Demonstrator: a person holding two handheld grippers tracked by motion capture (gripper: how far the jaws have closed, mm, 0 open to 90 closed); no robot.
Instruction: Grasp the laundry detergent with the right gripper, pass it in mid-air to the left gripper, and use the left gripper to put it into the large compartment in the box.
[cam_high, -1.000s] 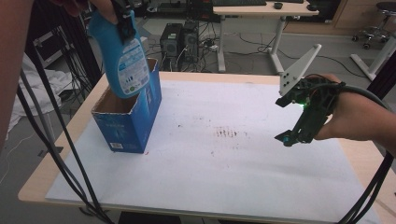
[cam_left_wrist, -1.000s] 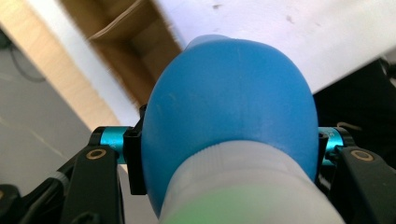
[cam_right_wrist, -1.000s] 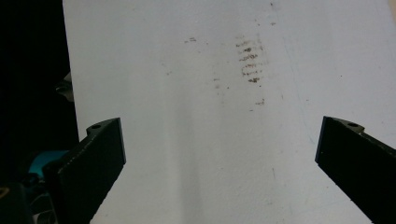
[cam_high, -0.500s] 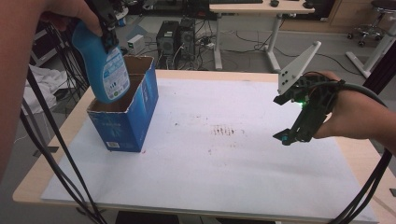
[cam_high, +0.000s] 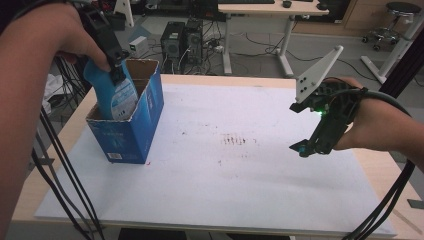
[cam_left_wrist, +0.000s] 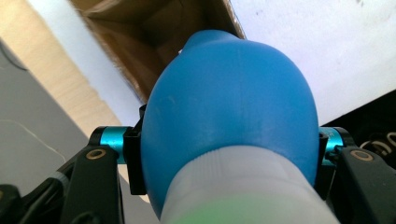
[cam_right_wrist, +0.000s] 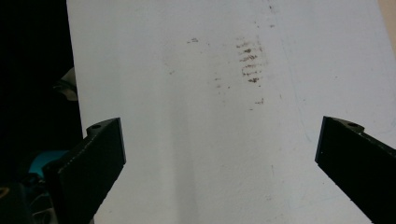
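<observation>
Here the left gripper (cam_high: 116, 62) is clamped on the blue bottle (cam_high: 114, 95), which sits partly down inside the open blue carton (cam_high: 131, 131) at the table's (cam_high: 45, 175) left edge. Done well, the bottle goes straight down, clear of the cardboard walls, before release — tilting risks tipping the carton. The left forearm reaches down from above; the right gripper (cam_high: 306, 146) hovers over the white sheet (cam_high: 225, 170), jaws wide apart — empty
</observation>
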